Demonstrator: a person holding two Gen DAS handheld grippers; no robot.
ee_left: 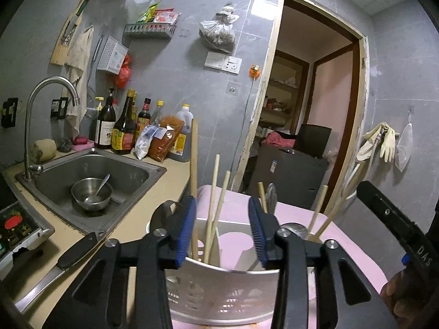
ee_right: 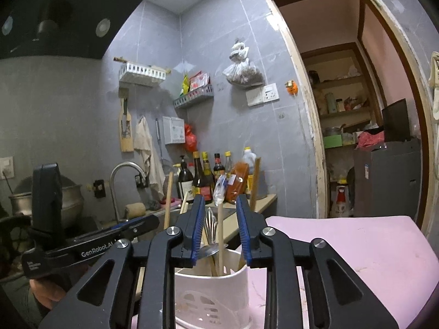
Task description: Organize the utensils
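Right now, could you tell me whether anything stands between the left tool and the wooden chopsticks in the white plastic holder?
Nothing visible does: the left tool is open just above the white plastic utensil holder, with the wooden chopsticks rising between its blue pads.

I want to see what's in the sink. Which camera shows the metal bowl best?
The left wrist view. There the metal bowl sits in plain sight inside the sink, with a spoon leaning in it. In the right wrist view only the faucet shows; the bowl is hidden.
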